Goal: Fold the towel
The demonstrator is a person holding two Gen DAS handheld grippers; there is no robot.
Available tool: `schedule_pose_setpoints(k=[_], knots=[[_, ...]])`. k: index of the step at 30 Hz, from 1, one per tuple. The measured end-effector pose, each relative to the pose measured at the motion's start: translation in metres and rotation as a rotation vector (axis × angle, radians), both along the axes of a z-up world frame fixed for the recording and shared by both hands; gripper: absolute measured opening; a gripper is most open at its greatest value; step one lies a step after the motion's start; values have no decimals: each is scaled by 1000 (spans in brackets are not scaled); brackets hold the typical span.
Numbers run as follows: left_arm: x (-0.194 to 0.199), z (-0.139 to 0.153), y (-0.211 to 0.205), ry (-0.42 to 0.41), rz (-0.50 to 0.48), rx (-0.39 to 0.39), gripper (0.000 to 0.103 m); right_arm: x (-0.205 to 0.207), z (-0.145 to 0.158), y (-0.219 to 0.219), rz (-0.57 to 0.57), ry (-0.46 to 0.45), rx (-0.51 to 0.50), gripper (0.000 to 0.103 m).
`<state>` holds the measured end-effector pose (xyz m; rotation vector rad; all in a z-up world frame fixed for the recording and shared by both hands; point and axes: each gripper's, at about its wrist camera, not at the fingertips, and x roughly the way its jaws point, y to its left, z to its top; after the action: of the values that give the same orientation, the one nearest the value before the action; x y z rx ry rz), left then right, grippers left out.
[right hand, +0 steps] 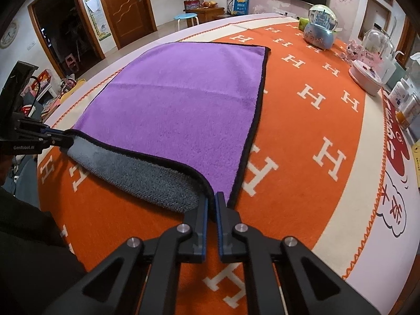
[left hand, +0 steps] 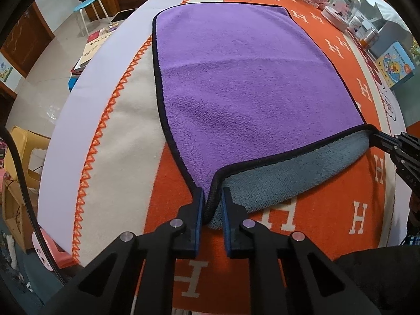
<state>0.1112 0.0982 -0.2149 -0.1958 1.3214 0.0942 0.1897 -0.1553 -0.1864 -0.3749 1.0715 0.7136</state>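
Observation:
A purple towel with a black hem and grey underside lies spread on the orange blanket; it also shows in the right wrist view. My left gripper is shut on the towel's near left corner and lifts it a little. My right gripper is shut on the near right corner. The near edge hangs raised between them, showing the grey underside. Each gripper appears in the other's view: the right gripper at the right edge, the left gripper at the left edge.
The orange blanket with white H letters covers the table. A blue snow globe, a pink domed box and bottles stand along the far right side. A book stands at the right. A blue stool stands on the floor beyond.

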Motion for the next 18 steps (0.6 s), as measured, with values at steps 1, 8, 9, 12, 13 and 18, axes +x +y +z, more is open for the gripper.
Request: schedule_pose_setpoints(k=[1, 8, 9, 12, 13, 18], knots=[[0, 1, 0, 1, -1, 3, 10, 0, 1, 0, -3, -4, 1, 5], [3, 21, 4, -20, 5, 1, 10, 3, 19, 2, -24, -39, 25, 5], [3, 25, 6, -28, 11, 2, 10, 4, 22, 2, -26, -47, 29, 5], [5, 38, 12, -62, 15, 0, 10, 7, 34, 5, -38, -73, 43, 5], [5, 42, 13, -69, 12, 6, 10, 9, 38, 7, -41, -81, 52, 5], [13, 66, 21, -119, 5, 29, 9, 17, 57, 15, -53, -136, 83, 5]])
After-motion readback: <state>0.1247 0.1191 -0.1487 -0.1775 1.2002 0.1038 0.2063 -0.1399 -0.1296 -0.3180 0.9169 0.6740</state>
